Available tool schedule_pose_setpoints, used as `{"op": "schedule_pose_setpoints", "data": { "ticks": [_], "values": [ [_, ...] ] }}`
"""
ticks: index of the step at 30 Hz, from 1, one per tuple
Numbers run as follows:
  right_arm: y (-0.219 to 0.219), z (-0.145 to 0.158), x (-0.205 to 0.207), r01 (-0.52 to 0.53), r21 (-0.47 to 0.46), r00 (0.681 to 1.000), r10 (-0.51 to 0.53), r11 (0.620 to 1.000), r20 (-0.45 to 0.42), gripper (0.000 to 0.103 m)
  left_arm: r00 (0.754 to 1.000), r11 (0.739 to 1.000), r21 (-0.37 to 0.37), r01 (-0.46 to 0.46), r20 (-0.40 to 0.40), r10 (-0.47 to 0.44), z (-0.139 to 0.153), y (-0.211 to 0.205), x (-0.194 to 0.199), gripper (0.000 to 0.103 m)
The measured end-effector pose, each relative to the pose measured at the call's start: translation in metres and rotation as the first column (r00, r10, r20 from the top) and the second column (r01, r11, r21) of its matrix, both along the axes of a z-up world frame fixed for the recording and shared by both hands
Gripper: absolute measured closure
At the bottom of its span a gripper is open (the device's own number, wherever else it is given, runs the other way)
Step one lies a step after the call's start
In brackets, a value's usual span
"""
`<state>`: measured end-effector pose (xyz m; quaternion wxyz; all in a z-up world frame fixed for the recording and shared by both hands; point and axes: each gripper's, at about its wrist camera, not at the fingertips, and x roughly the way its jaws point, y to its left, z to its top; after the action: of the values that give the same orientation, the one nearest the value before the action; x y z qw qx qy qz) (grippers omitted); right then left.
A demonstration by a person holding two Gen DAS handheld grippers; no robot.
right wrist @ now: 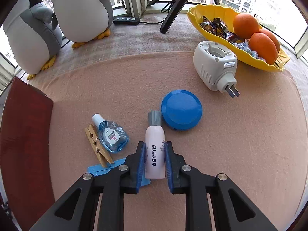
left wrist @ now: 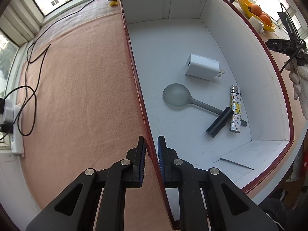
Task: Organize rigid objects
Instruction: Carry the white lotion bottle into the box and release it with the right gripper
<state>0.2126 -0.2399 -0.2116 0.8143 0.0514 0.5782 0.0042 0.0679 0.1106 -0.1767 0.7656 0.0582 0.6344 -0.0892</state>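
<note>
The red box (left wrist: 250, 61) has its near wall clenched between the left gripper (left wrist: 151, 154) jaws, so any tug could drag or tip it. The right gripper (right wrist: 155, 159) jaws are grasping the pale bottle (right wrist: 155, 150) lying on the worktop (right wrist: 240, 144); its round body may roll or squirt out when lifted. Its cap nearly touches the blue compact (right wrist: 182, 112) just ahead of the jaws, which a skewed lift could nudge.
</note>
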Motion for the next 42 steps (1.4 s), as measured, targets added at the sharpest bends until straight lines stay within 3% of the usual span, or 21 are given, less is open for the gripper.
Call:
{"op": "schedule_pose_setpoints", "data": {
  "ticks": [8, 14, 19, 25, 34, 42],
  "values": [
    [-0.003, 0.032, -0.032, -0.002, 0.017, 0.997, 0.000, 1.000, 0.076, 0.085, 1.000, 1.000, -0.018, -0.024, 0.011, 0.024, 0.000, 0.006, -0.003, 0.092],
    [0.028, 0.071, -0.056, -0.094, 0.023, 0.985, 0.089, 0.995, 0.148, 0.085, 0.998, 0.998, -0.033, -0.054, 0.025, 0.054, 0.000, 0.010, -0.006, 0.092],
    [0.068, 0.098, -0.071, -0.207, 0.032, 0.959, 0.196, 0.978, 0.206, 0.085, 0.996, 0.996, -0.041, -0.076, 0.038, 0.078, 0.000, 0.014, -0.010, 0.092],
    [0.125, 0.123, -0.092, -0.366, 0.007, 0.903, 0.353, 0.931, 0.247, 0.085, 0.993, 0.993, -0.051, -0.102, 0.055, 0.105, 0.001, 0.019, -0.014, 0.093],
    [0.197, 0.120, -0.113, -0.541, -0.018, 0.817, 0.530, 0.841, 0.229, 0.085, 0.987, 0.988, -0.069, -0.139, 0.068, 0.143, 0.001, 0.023, -0.017, 0.093],
    [0.227, 0.101, -0.122, -0.603, -0.039, 0.780, 0.598, 0.797, 0.184, 0.085, 0.984, 0.984, -0.082, -0.157, 0.072, 0.163, 0.002, 0.022, -0.019, 0.093]
  ]
}}
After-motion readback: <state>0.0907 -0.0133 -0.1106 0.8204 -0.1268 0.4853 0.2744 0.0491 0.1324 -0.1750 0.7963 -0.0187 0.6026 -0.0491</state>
